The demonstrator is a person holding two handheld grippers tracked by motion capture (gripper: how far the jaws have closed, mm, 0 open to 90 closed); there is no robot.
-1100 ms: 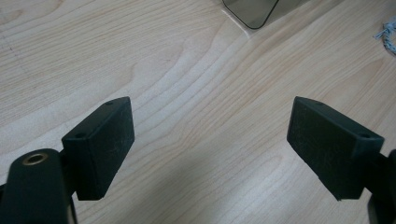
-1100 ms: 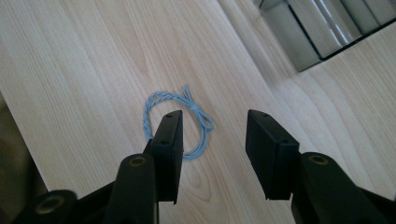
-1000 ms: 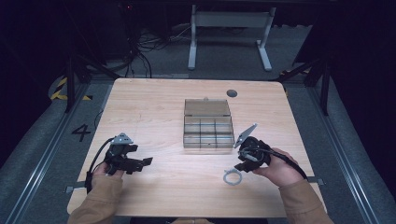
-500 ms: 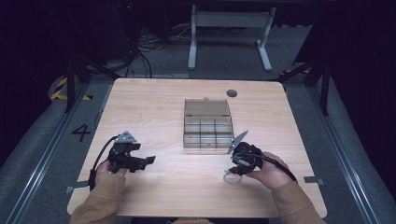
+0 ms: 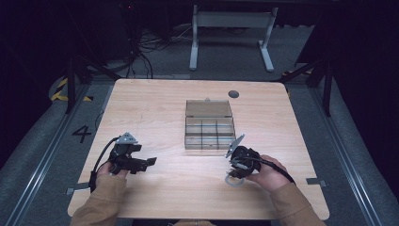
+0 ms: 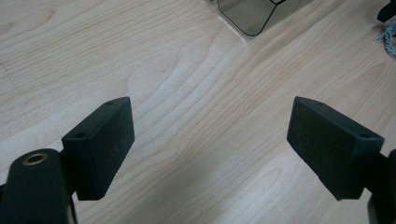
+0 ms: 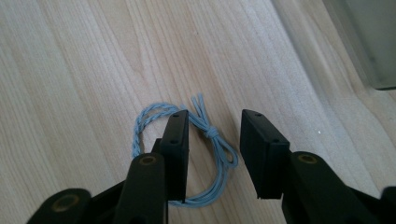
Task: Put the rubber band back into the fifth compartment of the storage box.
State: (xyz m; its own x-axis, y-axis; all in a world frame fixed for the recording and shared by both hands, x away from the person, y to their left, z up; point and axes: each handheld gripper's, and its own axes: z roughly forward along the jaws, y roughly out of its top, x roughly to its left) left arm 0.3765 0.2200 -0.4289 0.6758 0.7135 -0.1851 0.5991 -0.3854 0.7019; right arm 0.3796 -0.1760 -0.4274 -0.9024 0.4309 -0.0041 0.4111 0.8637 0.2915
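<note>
Right gripper [image 7: 212,151] is down over a loop of pale blue cord [image 7: 187,154] on the table [image 5: 188,193], near the front edge, right of centre. The cord is thin twisted string, matte, tied into a rough ring with a small knot [image 7: 211,132] on one side; two short loose tails stick out from the knot and point away from the gripper, up in the right gripper view. The ring is a bit oval, long axis roughly along the line of the jaws in that view. Jaws are partly apart, narrow gap, not gripping: one pad sits on or just over the ring's far arc, the other stands outside the ring, and the knot lies in the gap between them. Pads are flat black blocks with a fine rough face and small screw holes. In the high view the cord [image 5: 233,181] lies just at the right gripper [image 5: 237,165], a little in front of the clear plastic compartment box [image 5: 209,129], which is rectangular with a grid of dividers and lies apart from the cord. Left gripper [image 6: 210,144] has jaws spread wide, nothing between them, hovering over bare table at the left; in the high view it [image 5: 141,162] is well apart from the cord. Tabletop is light wood-grain laminate, smooth, rounded corners.
</note>
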